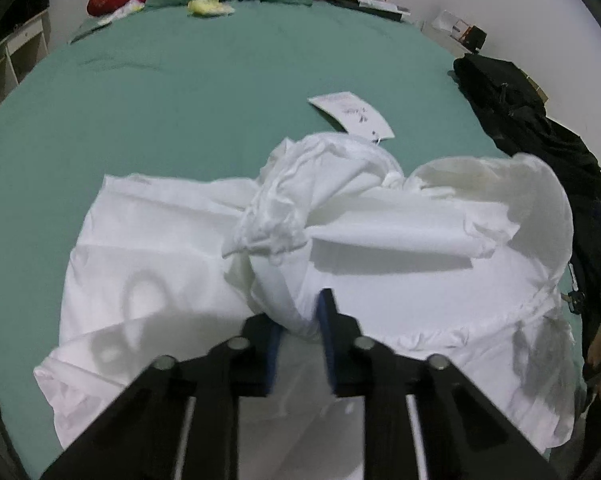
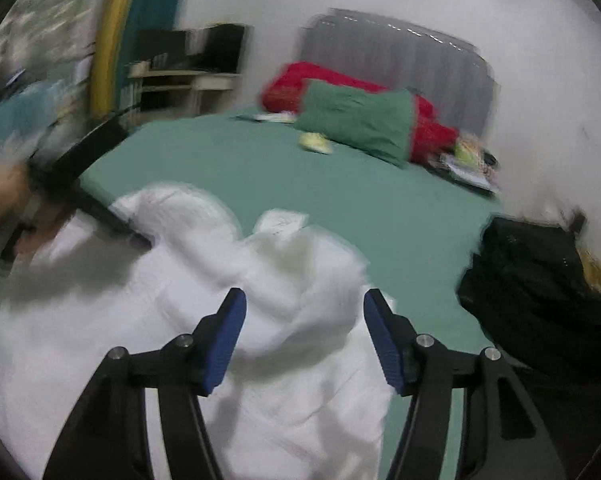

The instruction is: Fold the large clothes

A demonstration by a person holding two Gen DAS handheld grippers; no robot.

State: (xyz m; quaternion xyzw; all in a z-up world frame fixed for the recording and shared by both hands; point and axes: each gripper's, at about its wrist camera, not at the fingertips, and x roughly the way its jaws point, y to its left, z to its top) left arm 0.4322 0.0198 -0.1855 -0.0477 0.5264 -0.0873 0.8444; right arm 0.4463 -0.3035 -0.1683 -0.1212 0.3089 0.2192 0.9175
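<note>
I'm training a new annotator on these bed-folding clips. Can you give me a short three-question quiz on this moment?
1. True or false: the left gripper is shut on a fold of the white garment.
2. What stands between the right gripper's pads? A) pinched cloth B) nothing gripped C) the paper tag
3. What colour is the bed sheet?

Key: 1 true; 2 B; 3 green.

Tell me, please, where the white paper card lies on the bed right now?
In the left wrist view the white card lies flat on the green sheet, just beyond the bunched white garment, right of centre, with black clothing further right.
</note>
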